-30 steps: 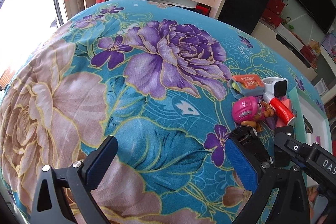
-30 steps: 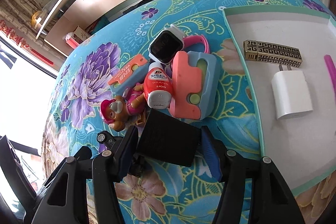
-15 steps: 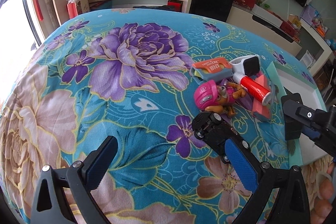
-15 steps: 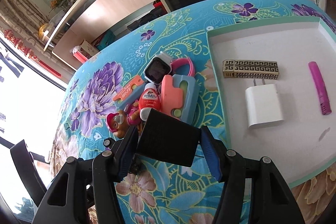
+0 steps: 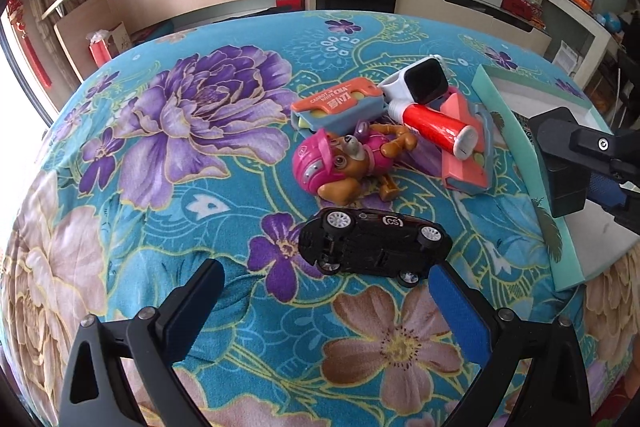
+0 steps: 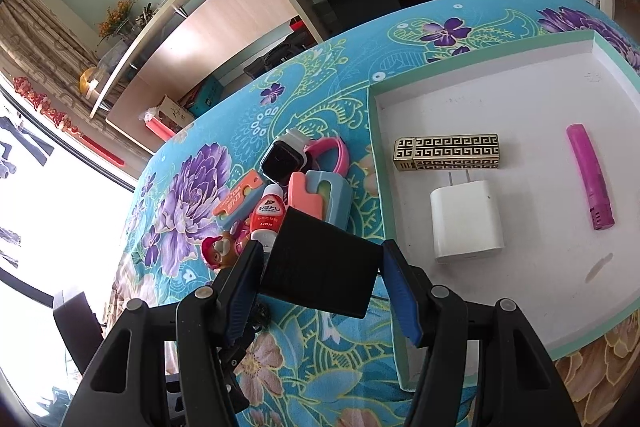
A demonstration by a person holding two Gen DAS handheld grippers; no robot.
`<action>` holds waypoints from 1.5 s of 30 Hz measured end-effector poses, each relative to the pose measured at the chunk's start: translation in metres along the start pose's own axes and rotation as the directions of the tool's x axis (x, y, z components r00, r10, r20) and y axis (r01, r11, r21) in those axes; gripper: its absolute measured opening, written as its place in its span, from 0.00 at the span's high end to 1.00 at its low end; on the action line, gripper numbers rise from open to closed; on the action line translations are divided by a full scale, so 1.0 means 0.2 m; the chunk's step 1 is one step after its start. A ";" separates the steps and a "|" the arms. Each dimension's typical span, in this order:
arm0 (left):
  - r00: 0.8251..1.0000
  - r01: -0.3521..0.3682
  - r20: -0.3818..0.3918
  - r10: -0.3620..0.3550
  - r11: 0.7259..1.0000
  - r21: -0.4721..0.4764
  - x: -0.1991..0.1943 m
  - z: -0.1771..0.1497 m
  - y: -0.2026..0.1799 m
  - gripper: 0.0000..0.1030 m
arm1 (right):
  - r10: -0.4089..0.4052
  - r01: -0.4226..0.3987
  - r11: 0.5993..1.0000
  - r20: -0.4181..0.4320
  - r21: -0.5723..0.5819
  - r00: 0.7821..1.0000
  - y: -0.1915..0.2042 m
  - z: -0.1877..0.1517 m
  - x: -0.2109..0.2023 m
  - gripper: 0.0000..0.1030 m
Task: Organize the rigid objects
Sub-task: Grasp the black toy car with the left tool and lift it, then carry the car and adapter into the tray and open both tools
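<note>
My right gripper (image 6: 320,279) is shut on a black box (image 6: 312,251) and holds it above the cloth, just left of the tray's (image 6: 374,131) green rim. My left gripper (image 5: 326,303) stands open over the floral cloth. A black toy car (image 5: 372,247) lies on its side just ahead of its right finger (image 5: 456,311). Beyond the car sit a pink pup figure (image 5: 340,163), a red tube (image 5: 436,127), an orange knife case (image 5: 340,99), a smartwatch (image 5: 424,79) and a pink-and-blue case (image 5: 468,155). The held black box (image 5: 560,163) shows at the right edge, over the tray.
Inside the white tray lie a gold patterned box (image 6: 448,153), a white charger (image 6: 466,223) and a pink stick (image 6: 590,179). The table's near edge drops off below both grippers. Shelves and cabinets stand beyond the far edge.
The left view has swung right, so the toy pile and the black car now lie ahead of its jaws. The right gripper has carried the black box up and towards the tray.
</note>
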State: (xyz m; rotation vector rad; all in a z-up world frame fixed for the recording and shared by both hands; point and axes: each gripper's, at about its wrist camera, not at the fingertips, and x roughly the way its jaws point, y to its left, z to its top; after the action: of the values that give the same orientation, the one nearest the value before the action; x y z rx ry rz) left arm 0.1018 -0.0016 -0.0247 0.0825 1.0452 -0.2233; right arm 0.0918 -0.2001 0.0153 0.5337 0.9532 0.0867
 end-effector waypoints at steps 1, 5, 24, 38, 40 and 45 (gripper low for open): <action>1.000 0.009 0.002 -0.009 1.000 0.000 0.00 0.00 -0.01 0.00 | 0.002 -0.002 1.000 -0.001 0.002 1.000 0.00 0.00 0.00 0.41; 1.000 0.011 0.005 -0.011 1.000 0.008 0.01 0.01 -0.03 0.00 | 0.010 -0.010 1.000 -0.005 0.009 1.000 -0.02 0.00 0.00 0.41; 0.997 0.060 0.043 -0.058 0.997 -0.044 0.01 0.05 0.01 0.24 | 0.011 -0.011 1.000 -0.011 0.008 1.000 -0.03 0.00 -0.01 0.41; 0.968 0.124 0.217 -0.122 0.992 0.006 -0.27 0.16 -0.12 0.24 | -0.110 0.112 0.994 0.119 -0.010 0.987 -0.13 0.08 -0.18 0.41; 0.970 0.123 0.209 -0.126 0.992 0.027 -0.26 0.18 -0.17 0.24 | -0.152 0.153 0.988 0.137 0.005 0.979 -0.20 0.10 -0.20 0.41; 0.968 0.145 0.194 -0.160 0.985 0.091 -0.26 0.24 -0.34 0.24 | -0.231 0.225 0.973 0.163 0.057 0.959 -0.35 0.15 -0.25 0.41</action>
State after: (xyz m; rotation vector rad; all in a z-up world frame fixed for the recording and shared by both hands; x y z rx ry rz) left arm 0.1028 -0.0689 0.0469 0.0474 0.8415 -0.4036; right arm 0.0750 -0.2877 0.0333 0.4545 0.8459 -0.1823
